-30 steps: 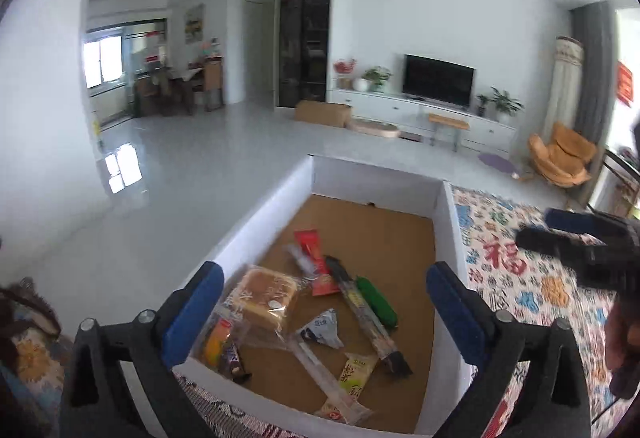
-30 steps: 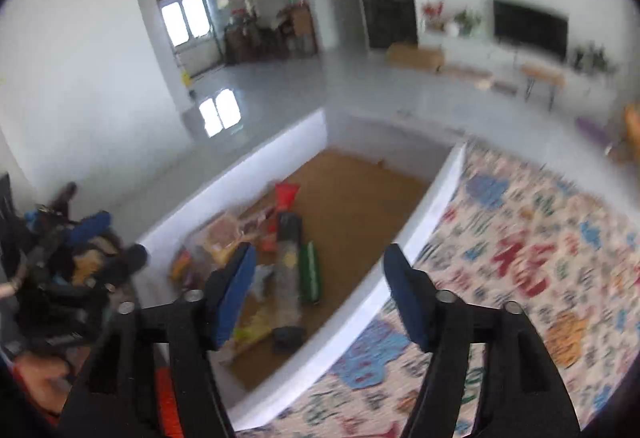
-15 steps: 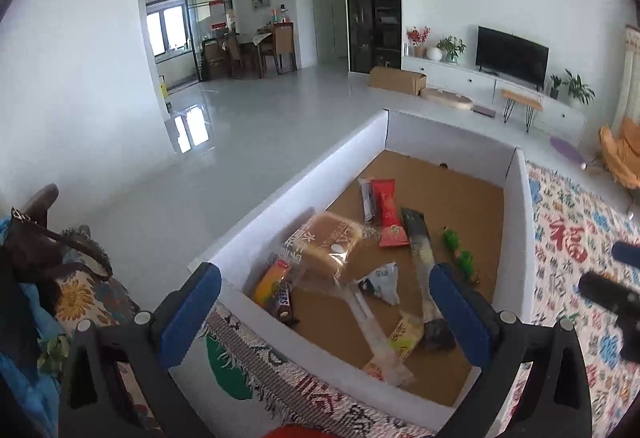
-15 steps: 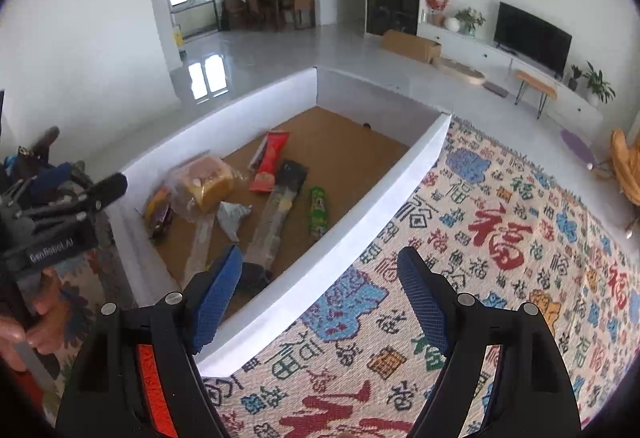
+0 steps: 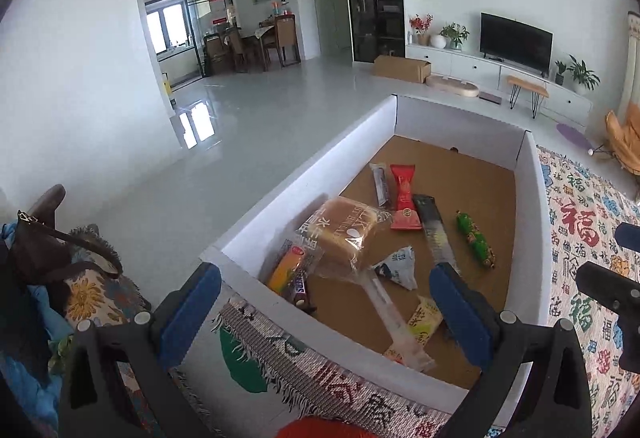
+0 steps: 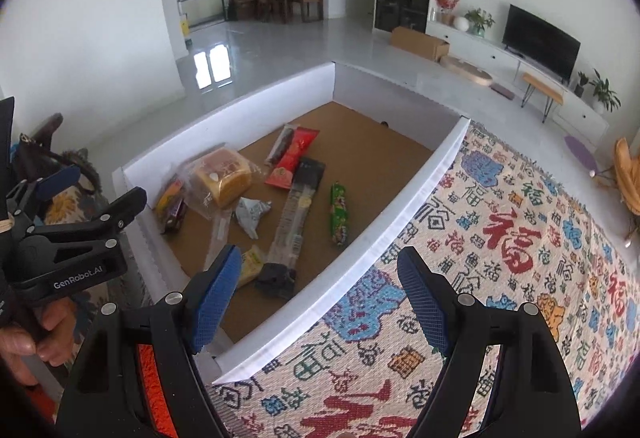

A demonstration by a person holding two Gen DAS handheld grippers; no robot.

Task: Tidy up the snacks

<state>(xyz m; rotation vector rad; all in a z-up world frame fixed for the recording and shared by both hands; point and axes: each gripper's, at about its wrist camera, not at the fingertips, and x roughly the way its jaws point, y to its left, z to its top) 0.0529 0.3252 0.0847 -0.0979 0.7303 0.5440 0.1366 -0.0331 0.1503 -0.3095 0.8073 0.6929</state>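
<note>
Nine or so snack packets lie loose in one white-walled box [image 5: 532,222] with a brown floor, centre of both frames.

- Wrapped bread loaf [image 5: 344,232]: left of centre in the box, in clear film.
- Red packet [image 5: 404,198]: beyond the loaf, touching a narrow grey stick packet [image 5: 381,184].
- Long clear-and-black packet [image 5: 434,230]: lengthwise down the middle.
- Green roll [image 5: 475,238]: right of it, apart.
- Small white folded packet [image 5: 398,266]: near the loaf.
- Orange bar [image 5: 286,267] and dark chocolate bar [image 5: 300,288]: against the left wall.
- Yellow packet [image 5: 422,320] and long clear stick packet [image 5: 394,318]: near edge.
- Left gripper [image 5: 326,312]: released, jaws wide, holding nothing, above the box's near-left corner.
- Right gripper [image 6: 320,294]: released, empty, over the box's right wall and the patterned cloth [image 6: 500,250].
- Progress: every visible snack is inside the box and none shows on the cloth; the packets lie unsorted at mixed angles. This fits either gathering finished or arranging within the box pending.
</note>
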